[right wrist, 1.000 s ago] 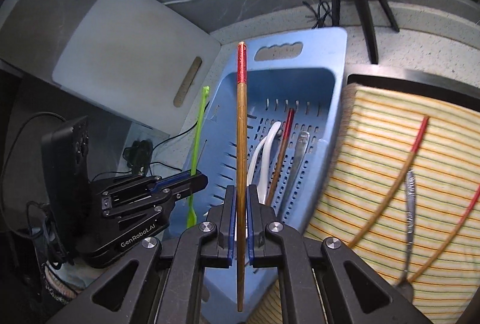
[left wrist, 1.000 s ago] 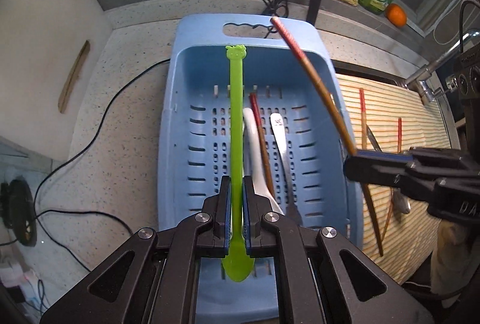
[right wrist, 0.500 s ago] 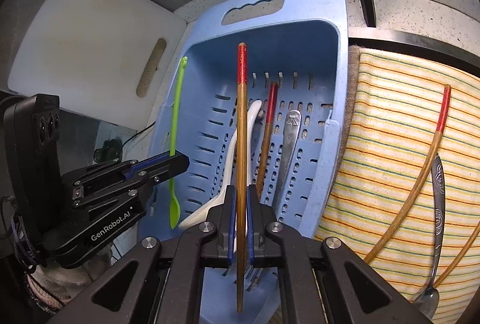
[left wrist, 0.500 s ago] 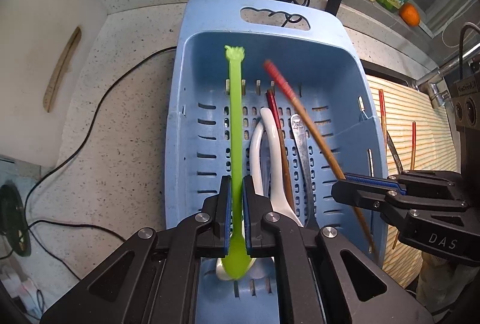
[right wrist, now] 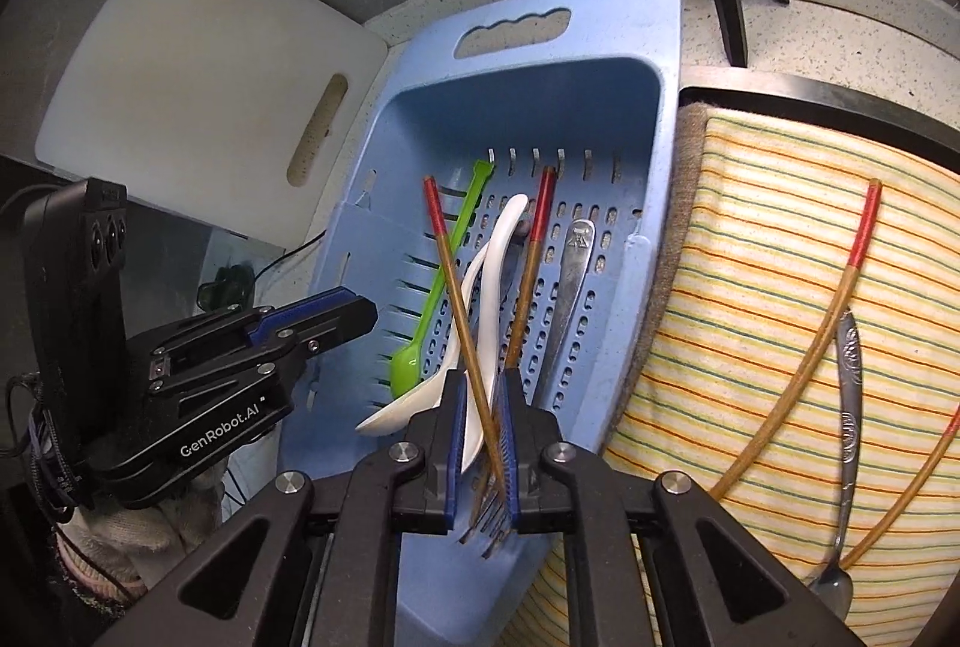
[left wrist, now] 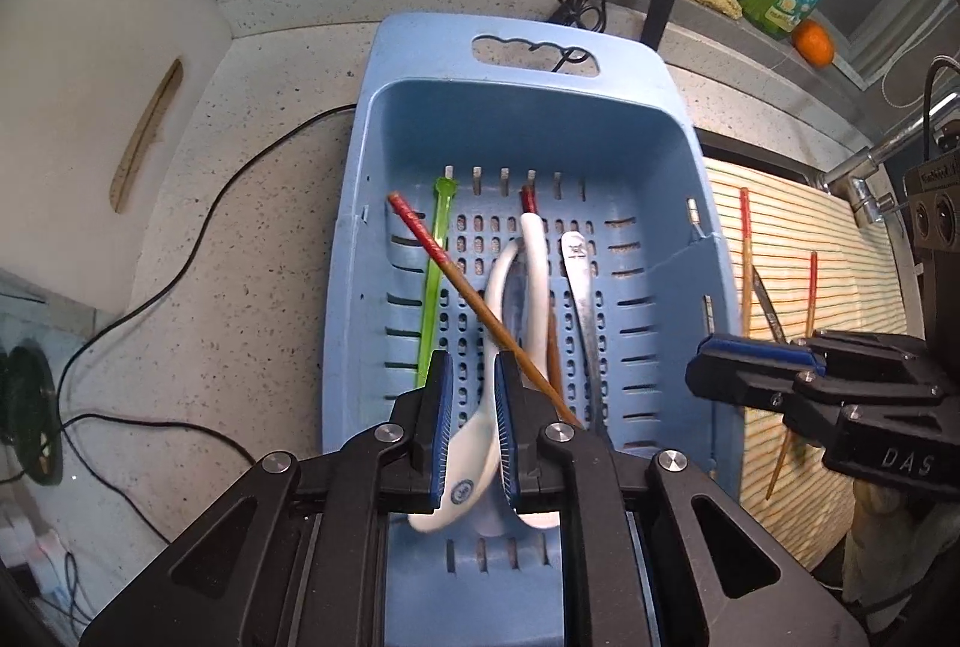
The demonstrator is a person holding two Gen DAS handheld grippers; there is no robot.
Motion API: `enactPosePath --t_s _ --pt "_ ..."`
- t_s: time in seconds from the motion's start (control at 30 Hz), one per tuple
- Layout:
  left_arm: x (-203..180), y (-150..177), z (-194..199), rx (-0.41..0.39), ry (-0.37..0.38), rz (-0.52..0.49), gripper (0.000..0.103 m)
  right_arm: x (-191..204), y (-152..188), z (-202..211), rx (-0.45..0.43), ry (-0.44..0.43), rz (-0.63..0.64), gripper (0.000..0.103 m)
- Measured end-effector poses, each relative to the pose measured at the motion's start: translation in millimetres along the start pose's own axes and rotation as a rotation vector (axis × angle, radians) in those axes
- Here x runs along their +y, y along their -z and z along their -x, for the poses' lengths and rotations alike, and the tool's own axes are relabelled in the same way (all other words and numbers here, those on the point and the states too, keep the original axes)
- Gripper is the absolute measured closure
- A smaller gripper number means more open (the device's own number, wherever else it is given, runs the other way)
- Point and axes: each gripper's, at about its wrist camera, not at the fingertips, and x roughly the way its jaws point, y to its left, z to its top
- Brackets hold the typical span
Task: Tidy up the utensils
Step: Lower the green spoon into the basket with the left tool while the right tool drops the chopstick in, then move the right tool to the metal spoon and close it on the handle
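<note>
The blue basket (right wrist: 654, 47) holds two red-tipped chopsticks (right wrist: 456, 287), two white spoons (right wrist: 498, 257), one green spoon (right wrist: 441, 275) and one metal fork (right wrist: 567, 287). On the striped mat (right wrist: 780, 287) lie two more chopsticks (right wrist: 828, 323) and one metal spoon (right wrist: 847, 407).

Green spoon (right wrist: 433, 287), red-tipped chopstick (right wrist: 462, 314) lying in blue basket (right wrist: 654, 155) (chopstick crossing white spoons (right wrist: 489, 299)).

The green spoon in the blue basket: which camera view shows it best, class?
The right wrist view: the whole green spoon shows there, bowl included, lying in the blue basket. In the left wrist view, the left gripper hides its bowl end.
</note>
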Motion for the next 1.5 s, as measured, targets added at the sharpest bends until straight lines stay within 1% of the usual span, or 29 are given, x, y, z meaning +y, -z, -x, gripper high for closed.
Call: enactPosePath --t_s 0.03,0.1,0.17,0.3,0.37,0.43,0.6,0.73,0.77,0.83,0.87,0.9,0.97,1.03,1.13,1.17,1.2,1.27,1.37,1.5 --pt "-1.6 2.0 2.9 -0.006 0.001 0.003 0.09 -0.5 -0.1 3.5 -0.004 -0.006 0.003 0.089" --pt "-6.0 7.7 11.5 -0.023 0.007 0.009 0.087 -4.9 2.1 15.7 -0.015 -0.037 0.01 0.086" --pt "-13.9 14.4 21.9 -0.046 0.018 0.011 0.081 -9.2 4.9 28.6 -0.026 -0.064 0.021 0.08" --pt "-33.7 28.2 42.2 -0.099 0.036 0.02 0.074 -23.7 12.2 60.4 -0.066 -0.091 0.051 0.074" --pt "-45.9 35.7 50.7 -0.124 0.051 0.027 0.07 -33.2 16.2 78.7 -0.091 -0.09 0.071 0.07" --pt "-58.4 42.7 56.2 -0.143 0.068 0.03 0.069 -45.2 20.2 97.3 -0.118 -0.08 0.094 0.067" --pt "-92.5 62.1 58.0 -0.159 0.107 0.049 0.068 -80.3 29.0 136.8 -0.163 -0.057 0.115 0.064" --pt "-119.3 76.7 52.4 -0.162 0.119 0.059 0.068 -102.4 34.4 158.3 -0.197 -0.043 0.12 0.06" --pt "-126.2 81.4 50.7 -0.161 0.119 0.061 0.066 -107.3 35.9 163.5 -0.211 -0.039 0.126 0.06" --pt "-141.0 90.3 47.5 -0.162 0.138 0.076 0.063 -115.6 39.3 170.0 -0.225 -0.033 0.135 0.06" --pt "-148.8 93.9 44.4 -0.159 0.153 0.08 0.062 -119.8 40.2 172.1 -0.225 -0.029 0.139 0.06" --pt "-155.7 96.6 41.9 -0.157 0.158 0.079 0.062 -123.3 40.4 172.7 -0.222 -0.03 0.139 0.06" --pt "-169.6 100.7 37.7 -0.158 0.14 0.064 0.062 -129.7 41.1 171.7 -0.201 -0.043 0.134 0.06" --pt "-180.0 103.8 33.9 -0.159 0.133 0.062 0.061 -138.3 39.5 168.8 -0.161 -0.063 0.129 0.06" --pt "-196.3 107.2 26.1 -0.151 0.142 0.065 0.059 -143.4 37.8 160.2 -0.106 -0.083 0.135 0.06" --pt "-202.9 107.7 24.2 -0.151 0.128 0.054 0.056 -144.8 36.7 156.0 -0.083 -0.092 0.142 0.06" --pt "-211.3 107.9 22.0 -0.154 0.105 0.038 0.055 -146.4 34.7 150.8 -0.057 -0.1 0.148 0.06" --pt "-222.3 108.2 19.4 -0.159 0.087 0.021 0.054 -149.3 30.7 139.3 -0.005 -0.109 0.155 0.06" --pt "-236.7 109.2 9.4 -0.148 0.114 0.025 0.05 -150.8 25.3 122.1 0.058 -0.129 0.162 0.06" --pt "-248.1 106.3 -6.9 -0.147 0.084 0.021 0.05 -148.9 20.3 98.4 0.137 -0.153 0.174 0.06"
